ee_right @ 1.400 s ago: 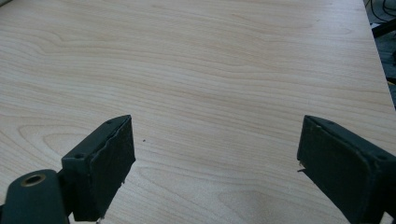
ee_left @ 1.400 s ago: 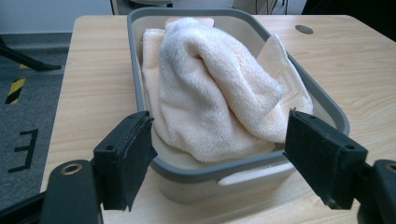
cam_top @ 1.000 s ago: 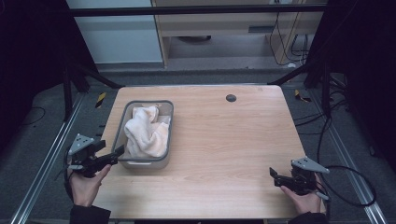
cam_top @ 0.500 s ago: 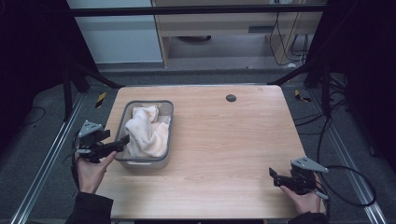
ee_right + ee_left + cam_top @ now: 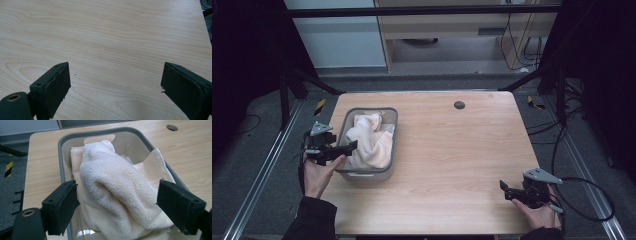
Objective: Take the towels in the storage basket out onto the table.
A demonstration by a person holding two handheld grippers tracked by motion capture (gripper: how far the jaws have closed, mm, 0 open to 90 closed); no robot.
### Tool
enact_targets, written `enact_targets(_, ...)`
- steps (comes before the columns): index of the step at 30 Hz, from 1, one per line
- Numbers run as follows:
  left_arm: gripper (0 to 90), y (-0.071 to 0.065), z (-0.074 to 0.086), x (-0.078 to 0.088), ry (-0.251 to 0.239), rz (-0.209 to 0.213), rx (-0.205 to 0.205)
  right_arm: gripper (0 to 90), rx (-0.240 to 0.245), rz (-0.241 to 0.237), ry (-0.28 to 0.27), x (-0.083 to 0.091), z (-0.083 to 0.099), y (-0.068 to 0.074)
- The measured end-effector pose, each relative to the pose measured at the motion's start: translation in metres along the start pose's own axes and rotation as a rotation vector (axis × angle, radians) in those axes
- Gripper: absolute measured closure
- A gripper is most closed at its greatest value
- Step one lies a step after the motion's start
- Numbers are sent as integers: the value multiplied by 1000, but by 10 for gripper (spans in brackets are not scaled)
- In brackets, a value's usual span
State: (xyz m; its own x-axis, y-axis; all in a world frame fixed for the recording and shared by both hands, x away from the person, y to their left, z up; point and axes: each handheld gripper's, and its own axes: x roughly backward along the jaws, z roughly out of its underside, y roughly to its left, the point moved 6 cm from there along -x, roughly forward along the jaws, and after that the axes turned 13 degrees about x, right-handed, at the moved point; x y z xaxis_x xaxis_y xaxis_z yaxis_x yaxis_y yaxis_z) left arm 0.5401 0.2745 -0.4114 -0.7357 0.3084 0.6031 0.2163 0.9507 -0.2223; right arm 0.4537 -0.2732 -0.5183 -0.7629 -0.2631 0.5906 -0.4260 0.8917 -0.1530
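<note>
Left gripper (image 5: 346,148) at left of high view, jaws just opened wide, empty, straddling crumpled cream terry towel (image 5: 117,192) in grey plastic tub (image 5: 65,170); towel directly ahead, long axis running away. Right gripper (image 5: 507,189) far, lower right, open, empty.

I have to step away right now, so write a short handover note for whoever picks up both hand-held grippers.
Left hand-held gripper: open, its jaws have just been opening; poised over the near end of the grey bin, with the towel between the jaws, unpinched.
Right hand-held gripper: open, empty, over bare table at the near right corner.
Done: approach to the towel.
Left: probably close on the towel and lift it out of the bin.
</note>
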Motion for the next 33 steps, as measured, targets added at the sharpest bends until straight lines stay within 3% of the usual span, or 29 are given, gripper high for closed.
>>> enact_targets(10,126,0,-4,-17,39,-23,-5,78,4,-7,10,-1,1,0)
enact_targets(22,78,-2,1,-41,131,-56,-21,67,4,-17,29,-3,3,1)
enact_targets(33,75,-2,8,-54,177,-57,-18,55,15,-27,49,-5,4,3)
